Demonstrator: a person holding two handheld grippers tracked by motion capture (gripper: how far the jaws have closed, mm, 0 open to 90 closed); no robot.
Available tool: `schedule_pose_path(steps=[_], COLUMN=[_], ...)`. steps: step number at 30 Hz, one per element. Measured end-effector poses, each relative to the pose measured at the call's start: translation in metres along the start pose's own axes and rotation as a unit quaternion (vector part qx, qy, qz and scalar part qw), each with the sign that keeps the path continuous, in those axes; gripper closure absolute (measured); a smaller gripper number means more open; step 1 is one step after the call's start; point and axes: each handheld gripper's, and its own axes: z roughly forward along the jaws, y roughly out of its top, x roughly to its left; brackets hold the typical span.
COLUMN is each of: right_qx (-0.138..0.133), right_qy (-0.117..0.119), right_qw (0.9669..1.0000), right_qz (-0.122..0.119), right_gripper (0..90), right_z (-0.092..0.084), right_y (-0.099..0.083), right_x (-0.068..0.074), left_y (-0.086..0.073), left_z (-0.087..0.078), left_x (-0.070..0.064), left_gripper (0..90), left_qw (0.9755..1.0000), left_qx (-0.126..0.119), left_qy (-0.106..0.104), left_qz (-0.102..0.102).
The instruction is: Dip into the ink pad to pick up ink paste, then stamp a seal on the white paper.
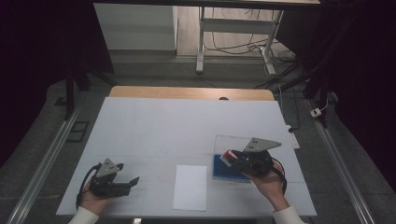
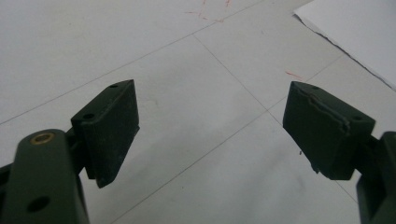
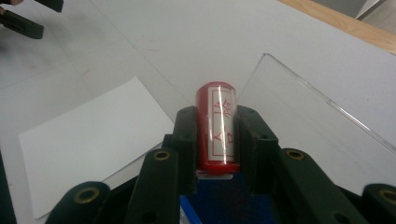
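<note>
The right claw [image 3: 215,140] pinches a red cylinder with a white label [image 3: 218,126] between its pads, lifted just above the blue box [image 1: 225,169] near the worktop's [image 1: 154,126] front right corner, probably drawn from it. The left claw [image 2: 212,130] rests spread and empty near the front left corner, leaving the white sheet [image 1: 190,186] at the front edge free, likely for the cylinder.

My left claw [image 1: 127,183] rests low at my near left, held from behind in my left hand [image 1: 93,201], its jaws spread wide with nothing between them and pointing toward my right. My right claw [image 1: 232,157] sits at my near right, gripped from below by my right hand [image 1: 267,179], jaws pointing left and pressed tight on a red cylinder [image 3: 218,127].
</note>
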Motion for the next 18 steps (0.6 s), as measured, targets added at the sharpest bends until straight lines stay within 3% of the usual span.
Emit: schedule_pose_path(steps=[14, 18], right_qx=[0.004, 0.003], right_qy=[0.021, 0.040], right_qw=[0.9995, 0.9988], right_qz=[-0.025, -0.028], right_gripper=[70.5, 70.4], right_z=[0.008, 0.013], right_y=[0.010, 0.013], right_x=[0.023, 0.030], left_y=[0.000, 0.000], left_z=[-0.002, -0.002], left_x=[-0.001, -0.001], left_gripper=[18.6, 18.6], left_qw=[1.0000, 1.0000], left_qx=[-0.004, -0.005], left_qy=[-0.003, 0.000], left_qz=[0.000, -0.002])
